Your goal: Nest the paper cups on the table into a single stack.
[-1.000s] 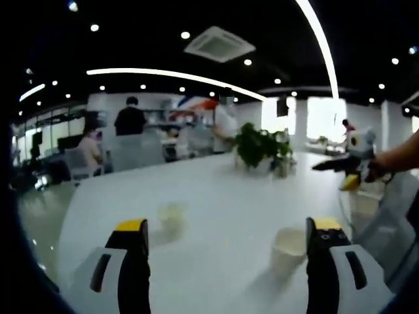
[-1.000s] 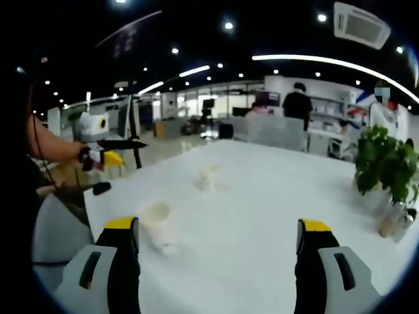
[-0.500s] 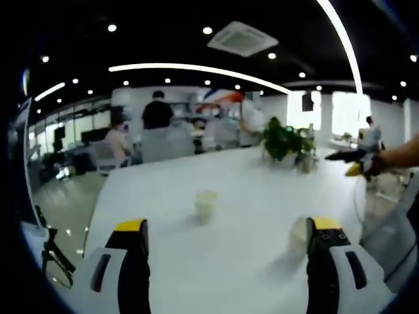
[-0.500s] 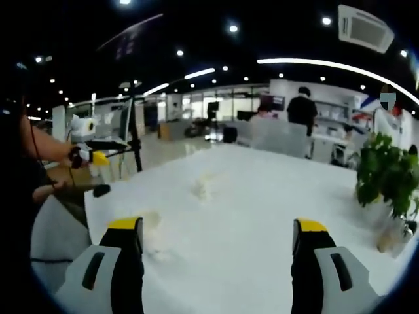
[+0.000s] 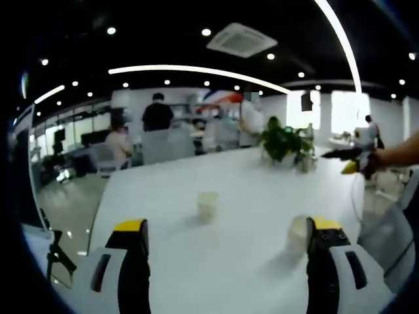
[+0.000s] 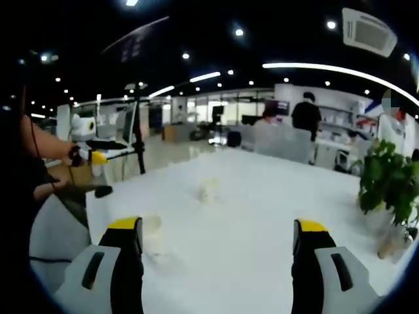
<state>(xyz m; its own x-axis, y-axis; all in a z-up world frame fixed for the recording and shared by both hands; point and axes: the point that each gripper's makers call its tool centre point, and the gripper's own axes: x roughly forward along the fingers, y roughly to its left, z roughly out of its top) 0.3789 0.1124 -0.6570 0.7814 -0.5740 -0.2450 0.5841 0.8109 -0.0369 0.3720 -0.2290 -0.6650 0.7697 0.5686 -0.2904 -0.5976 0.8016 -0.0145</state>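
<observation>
On the tabletop [image 5: 163, 196], one cup [image 5: 207, 206] sits mid-surface and another [image 5: 298, 234] nearer the edge; both the left hand-held gripper [image 5: 226, 229] and right hand-held gripper [image 6: 216, 229] are wide open, holding nothing.

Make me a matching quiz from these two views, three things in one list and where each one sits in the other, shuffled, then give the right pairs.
Things:
1. far pale paper cup
2. near pale paper cup
3. green potted plant

Places:
A. beside the left gripper's right-hand jaw
B. at the far end of the white table
C. mid-table, standing alone

Pairs: 1-C, 2-A, 3-B
</observation>
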